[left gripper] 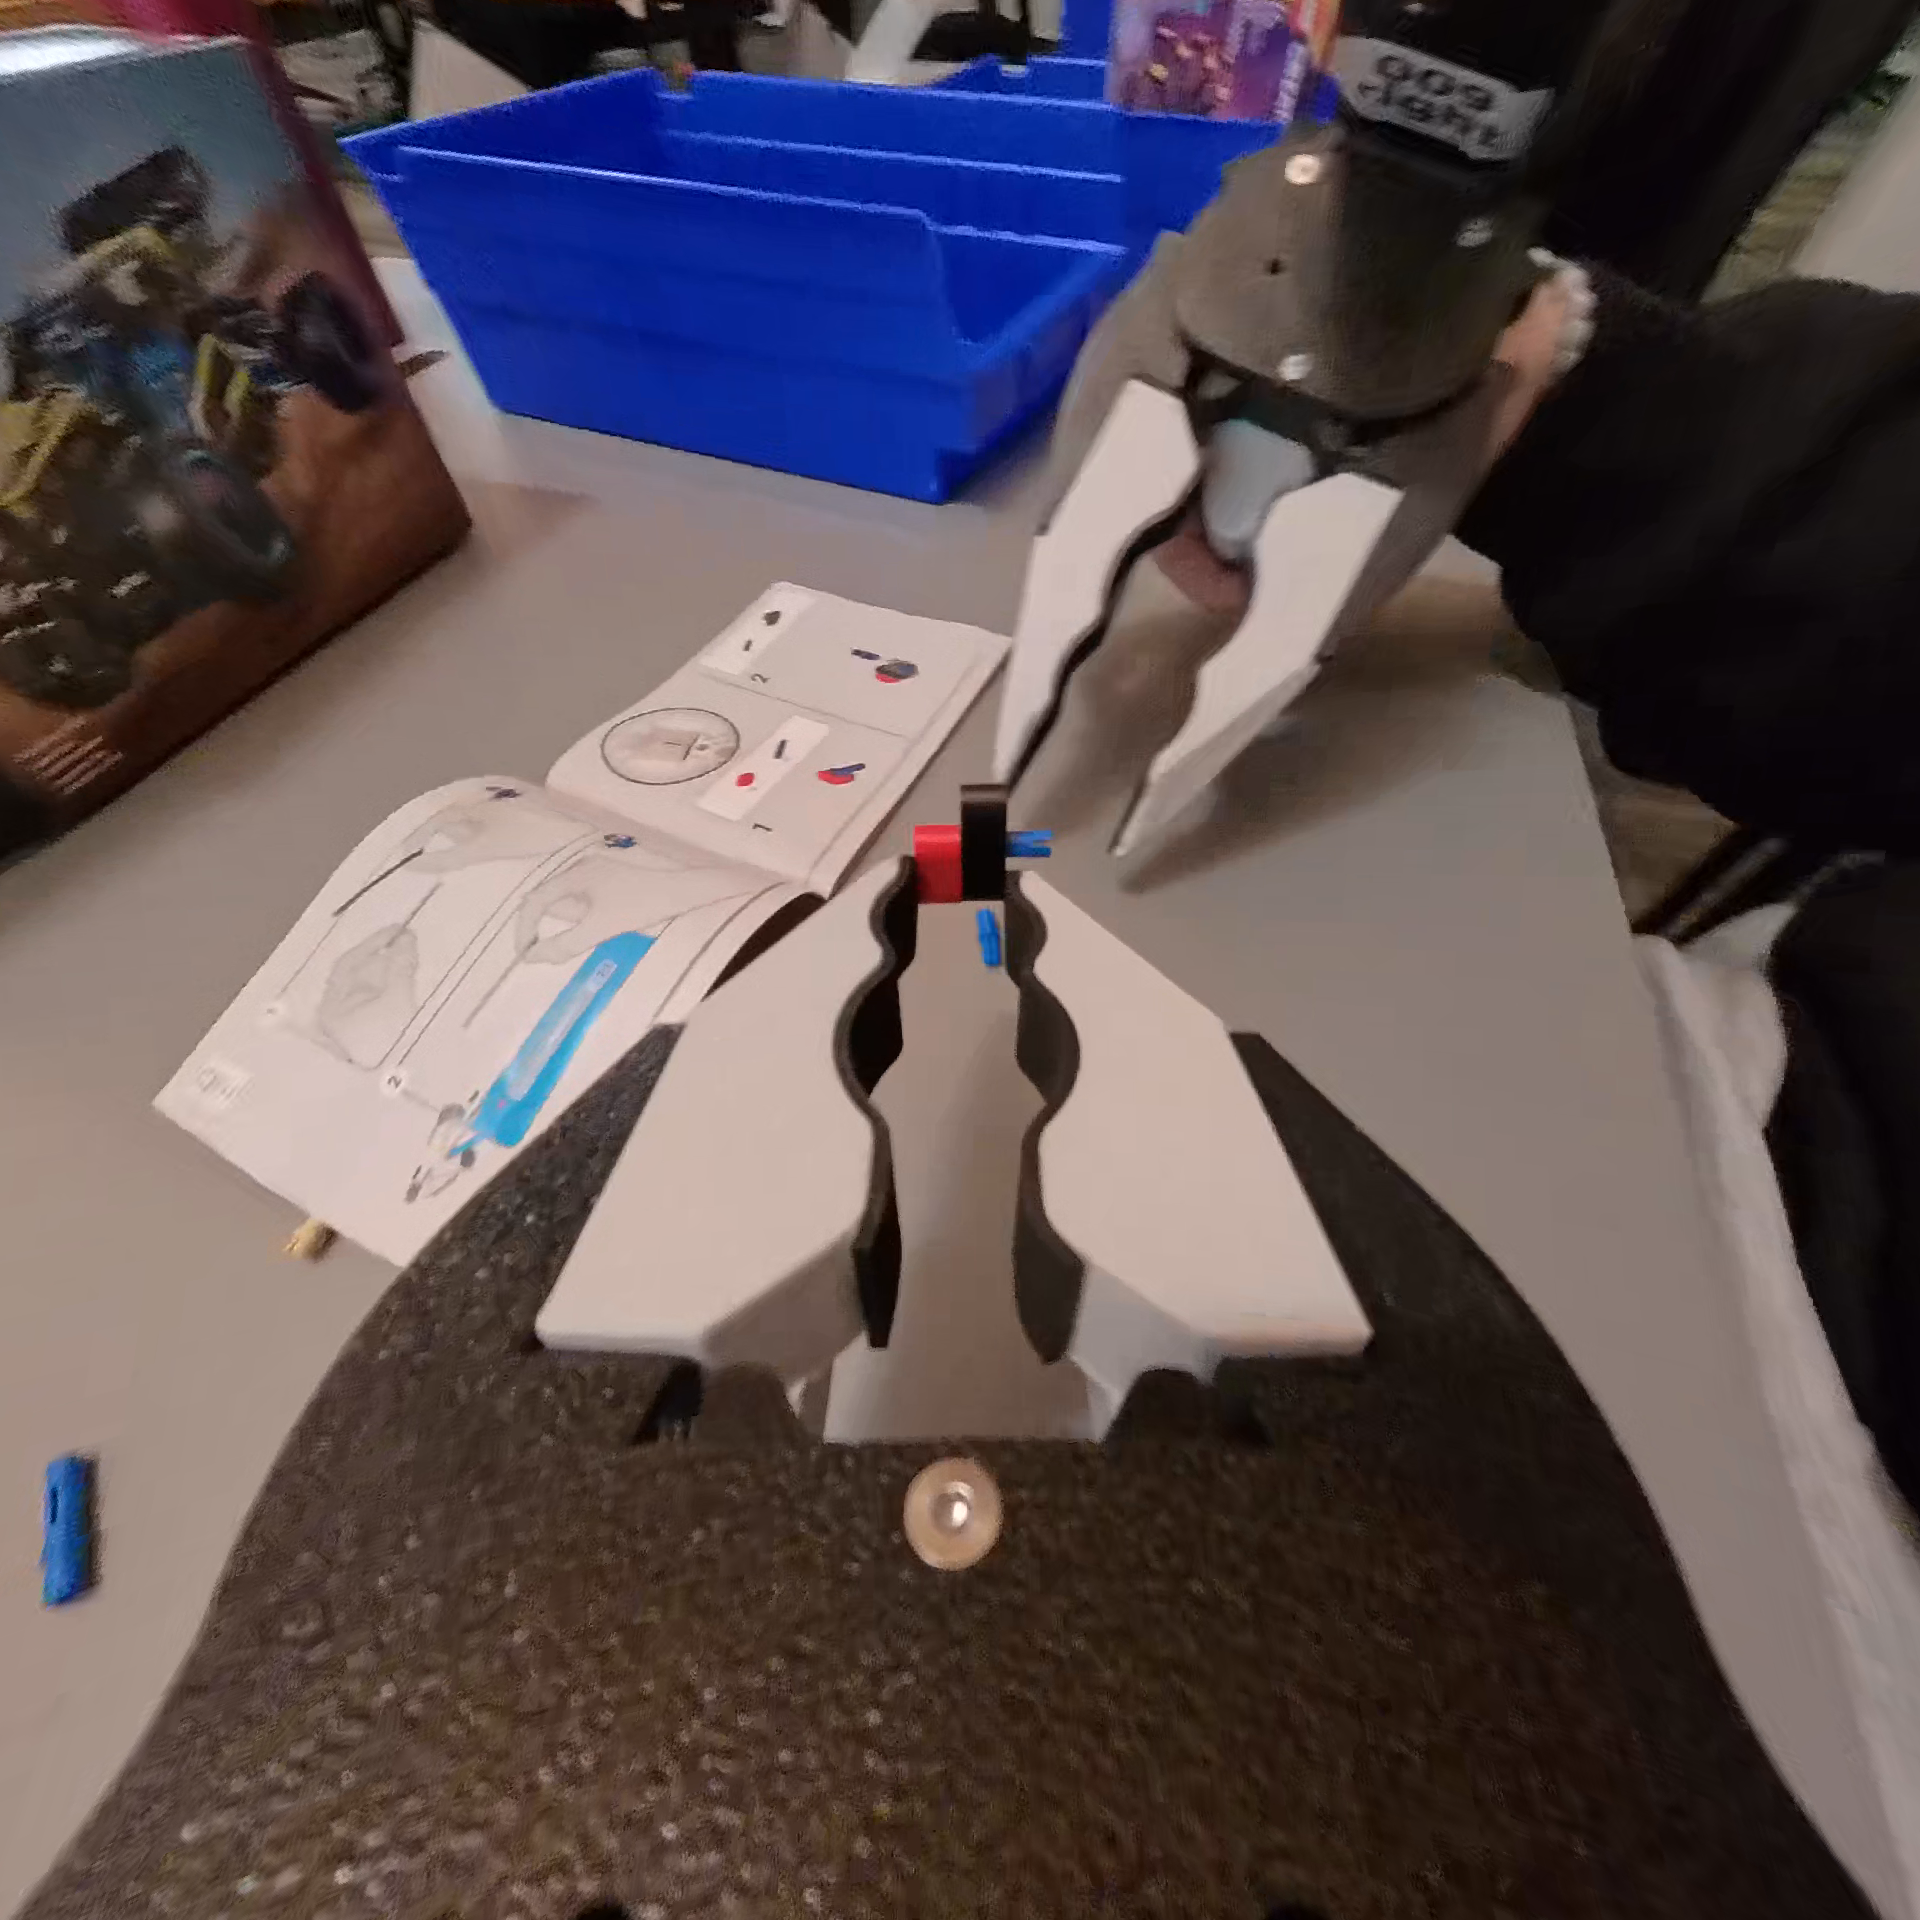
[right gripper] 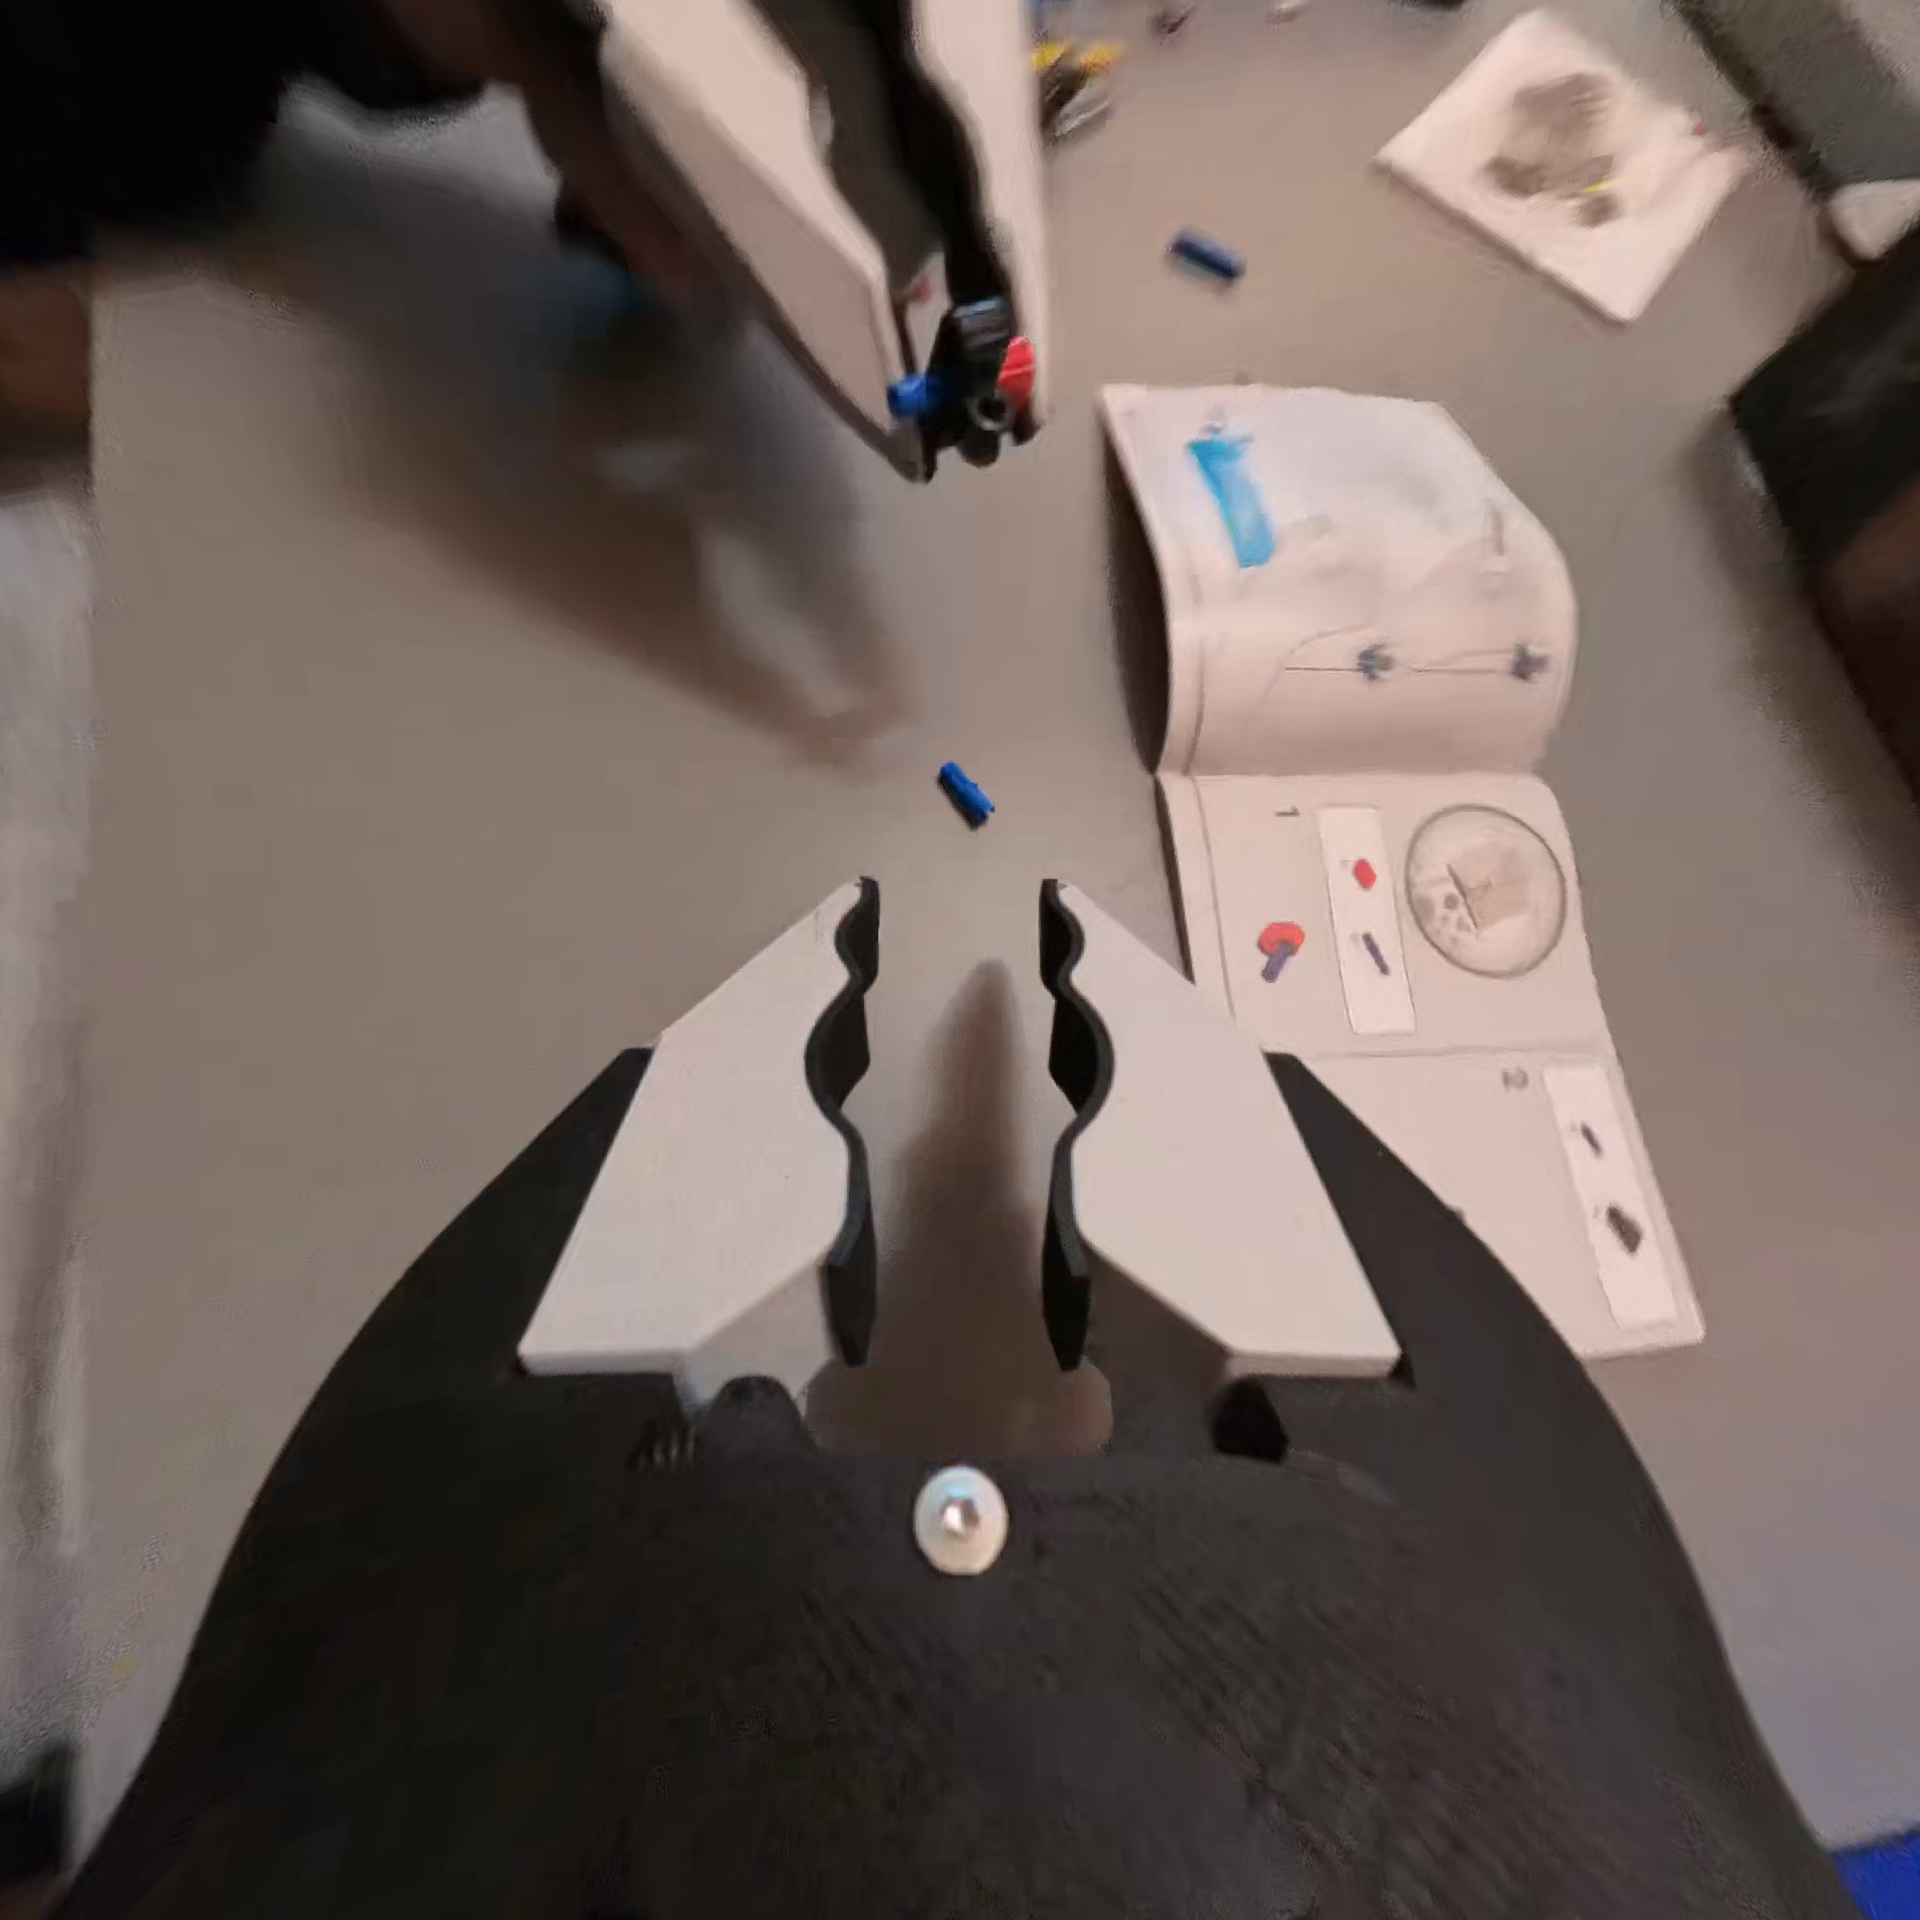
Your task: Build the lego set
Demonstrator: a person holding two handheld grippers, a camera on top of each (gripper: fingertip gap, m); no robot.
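Pinching the small assembly [left gripper: 961, 857] in your left gripper [left gripper: 961, 883] steadies it; right gripper [right gripper: 958, 894] is spread, empty, just short of the blue pin [right gripper: 965, 794] beside the booklet [right gripper: 1382, 831].

Your right hand-held gripper [right gripper: 959, 894] hovers with jaws parted over the surface [right gripper: 416, 831], a loose blue pin [right gripper: 965, 794] just ahead of its tips.

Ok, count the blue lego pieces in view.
3. One pin pokes from the red-and-black assembly in the left hand-held gripper; a loose pin lies on the table before the open right hand-held gripper; a blue piece lies far left. More may be hidden.
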